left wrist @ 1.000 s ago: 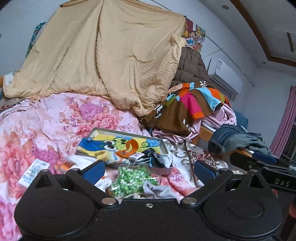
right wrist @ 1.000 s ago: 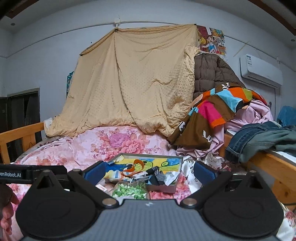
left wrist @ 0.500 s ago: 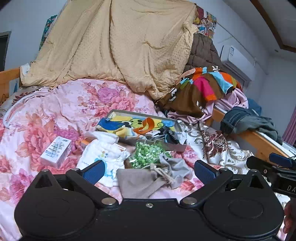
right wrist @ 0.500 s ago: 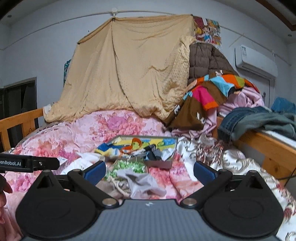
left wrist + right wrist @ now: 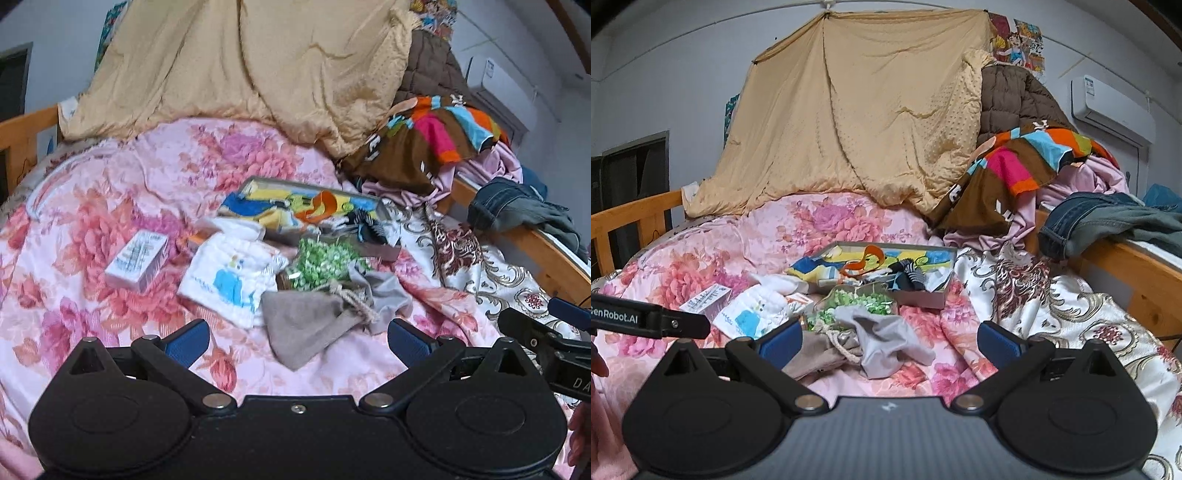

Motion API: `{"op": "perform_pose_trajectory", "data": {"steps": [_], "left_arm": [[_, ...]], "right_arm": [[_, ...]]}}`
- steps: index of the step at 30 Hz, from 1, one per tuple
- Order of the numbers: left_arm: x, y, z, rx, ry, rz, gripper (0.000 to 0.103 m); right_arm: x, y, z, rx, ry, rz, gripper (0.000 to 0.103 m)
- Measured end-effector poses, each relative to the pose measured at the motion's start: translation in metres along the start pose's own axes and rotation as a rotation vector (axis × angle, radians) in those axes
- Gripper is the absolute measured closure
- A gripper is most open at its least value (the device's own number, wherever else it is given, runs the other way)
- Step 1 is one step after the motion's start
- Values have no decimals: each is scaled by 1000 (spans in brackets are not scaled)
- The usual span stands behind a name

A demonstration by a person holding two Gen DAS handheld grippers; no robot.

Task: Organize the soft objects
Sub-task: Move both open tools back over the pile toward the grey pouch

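Note:
Soft things lie heaped on a pink floral bedspread [image 5: 110,206]. A grey drawstring pouch [image 5: 306,321] lies nearest, with a pale grey cloth [image 5: 886,339] beside it. Behind them sit a green-and-white speckled bundle [image 5: 317,258] and a white cloth with a blue print [image 5: 232,277]. A shallow box [image 5: 384,214] holds colourful fabric, an orange piece and dark striped socks. My left gripper [image 5: 297,338] is open just short of the pouch. My right gripper [image 5: 890,338] is open too, with the pouch and grey cloth showing between its fingers.
A small white carton [image 5: 136,260] lies left of the cloths. A tan quilt [image 5: 857,122] hangs behind the bed. Piled clothes [image 5: 1027,162] and jeans [image 5: 1108,218] sit on the right over a wooden bed rail [image 5: 1137,266]. A patterned white cover [image 5: 1071,302] spreads right.
Both grippers have risen and tipped downward, so the pouch, grey cloth and white cloth have come into full view. Both stay open and hold nothing.

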State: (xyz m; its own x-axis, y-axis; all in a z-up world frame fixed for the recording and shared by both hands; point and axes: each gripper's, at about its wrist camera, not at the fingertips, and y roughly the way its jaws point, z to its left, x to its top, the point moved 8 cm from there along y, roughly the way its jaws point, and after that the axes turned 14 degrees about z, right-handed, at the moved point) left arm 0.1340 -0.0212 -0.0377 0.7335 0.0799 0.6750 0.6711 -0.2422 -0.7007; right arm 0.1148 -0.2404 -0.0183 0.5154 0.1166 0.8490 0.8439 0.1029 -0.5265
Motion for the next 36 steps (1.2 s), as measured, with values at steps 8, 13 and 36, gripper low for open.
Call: {"op": "perform_pose_trajectory", "data": {"steps": [8,13,36], "left_arm": [[11,15,8,15,-17,67,1],[28,28,12,-19,-33,93,1],[63,86,16,4,216,81,1]], "right_arm": [[-1,13,6,22,3,10,0],[2,23,4,31,11,0,0],[23,93,-5,53,-18,57,0]]}}
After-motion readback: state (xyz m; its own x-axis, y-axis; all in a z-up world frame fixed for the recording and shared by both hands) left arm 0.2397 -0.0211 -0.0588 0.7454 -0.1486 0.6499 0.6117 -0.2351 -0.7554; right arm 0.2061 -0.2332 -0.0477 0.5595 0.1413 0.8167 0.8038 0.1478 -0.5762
